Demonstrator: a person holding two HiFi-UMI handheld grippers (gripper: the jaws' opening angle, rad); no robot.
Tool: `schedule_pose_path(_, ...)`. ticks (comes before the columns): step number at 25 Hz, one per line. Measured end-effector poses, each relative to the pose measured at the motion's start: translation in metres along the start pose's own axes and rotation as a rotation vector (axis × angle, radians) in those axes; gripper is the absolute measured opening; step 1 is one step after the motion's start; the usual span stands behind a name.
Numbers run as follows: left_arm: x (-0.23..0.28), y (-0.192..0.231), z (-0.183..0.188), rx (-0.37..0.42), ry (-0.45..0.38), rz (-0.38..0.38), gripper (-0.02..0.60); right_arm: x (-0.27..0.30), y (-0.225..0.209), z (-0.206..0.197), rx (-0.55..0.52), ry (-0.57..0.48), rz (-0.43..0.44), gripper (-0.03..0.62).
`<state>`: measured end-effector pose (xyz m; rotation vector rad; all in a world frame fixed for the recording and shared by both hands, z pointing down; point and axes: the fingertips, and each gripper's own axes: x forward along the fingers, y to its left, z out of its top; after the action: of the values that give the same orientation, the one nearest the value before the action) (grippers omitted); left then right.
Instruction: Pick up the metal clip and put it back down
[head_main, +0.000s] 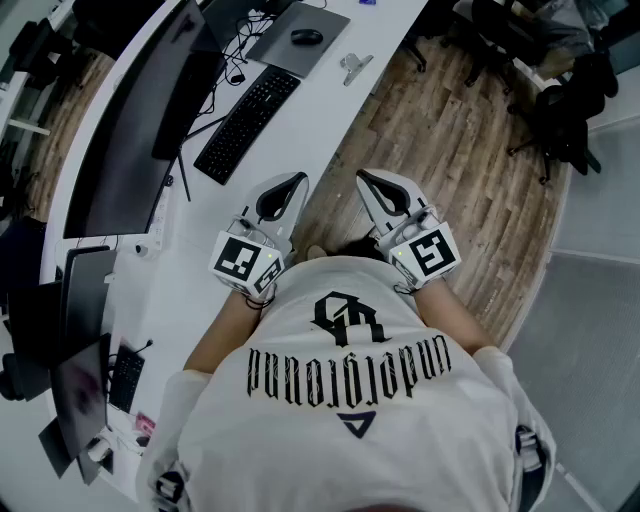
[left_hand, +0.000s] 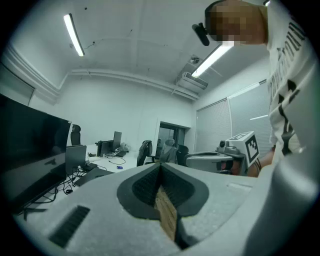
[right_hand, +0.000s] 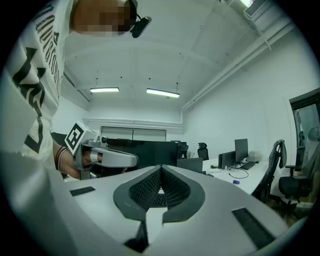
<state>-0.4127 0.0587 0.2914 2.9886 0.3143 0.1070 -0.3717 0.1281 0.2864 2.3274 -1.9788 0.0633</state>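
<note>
On the white desk (head_main: 325, 110), near its front edge and just right of the grey pad carrying the mouse (head_main: 307, 37), the metal clip (head_main: 355, 67) lay by itself, touched by neither tool. Both grippers were well back from it, held close to the person's white T-shirt (head_main: 350, 400) and pointing forward. Left gripper (head_main: 295, 180): jaws closed tip to tip and nothing between them. Its own view (left_hand: 161, 165) confirmed this, with the pads meeting at the tip and only a sliver of brown floor showing through the slit lower down. Right gripper (head_main: 362, 176): same state, and its view (right_hand: 161, 169) showed the jaws together and empty. The left one hung over the desk edge, the right one over the wood floor (head_main: 450, 150). The two sat side by side, near each other but apart, and each showed up in the other's camera. The keyboard (head_main: 247, 122) lay left of the clip, with the dark monitor (head_main: 140, 120) beyond it. Office chairs (head_main: 560, 110) stood on the floor at far right, well apart from the desk
</note>
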Motion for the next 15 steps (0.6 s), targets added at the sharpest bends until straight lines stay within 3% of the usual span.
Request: schedule_pose_path(15,0.023,0.009,-0.006,-0.011,0.027,0.003,0.014,-0.005,-0.037,-0.009,0.03,0.018,-0.047,0.015)
